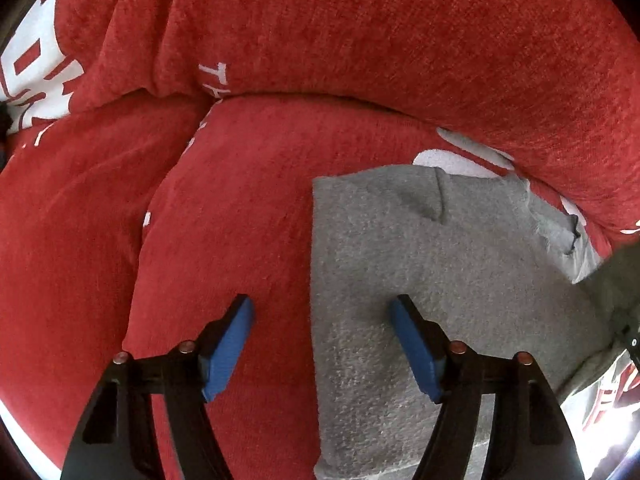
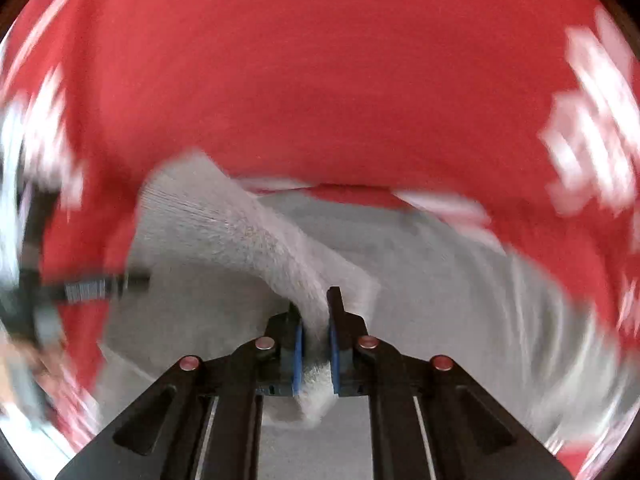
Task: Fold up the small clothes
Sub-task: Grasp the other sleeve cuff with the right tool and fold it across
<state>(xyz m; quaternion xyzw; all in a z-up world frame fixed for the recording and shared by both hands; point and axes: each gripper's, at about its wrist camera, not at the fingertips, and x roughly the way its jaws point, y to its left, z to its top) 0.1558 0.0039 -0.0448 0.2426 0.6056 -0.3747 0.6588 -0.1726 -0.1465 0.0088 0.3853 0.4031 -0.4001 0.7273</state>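
I see a red blanket (image 1: pixel 360 40) with white lettering covering the whole surface, bunched into a ridge along its far side. On it lies the grey garment (image 1: pixel 420 280), spread flat towards the right part of the blanket just below that ridge. My left gripper (image 1: pixel 322 316) hovers over the garment's left edge, jaws wide apart and holding nothing. My right gripper (image 2: pixel 316 320) has its jaws clamped on a lifted fold of grey cloth; that view is badly blurred.

The left tongs (image 1: pixel 322 340), black-armed with blue pads, point forward and down with the jaws spread wide, gripping nothing. The right tongs (image 2: pixel 316 344) are nearly closed, their blue pads pinching a fold of grey knitted cloth (image 2: pixel 256 232).
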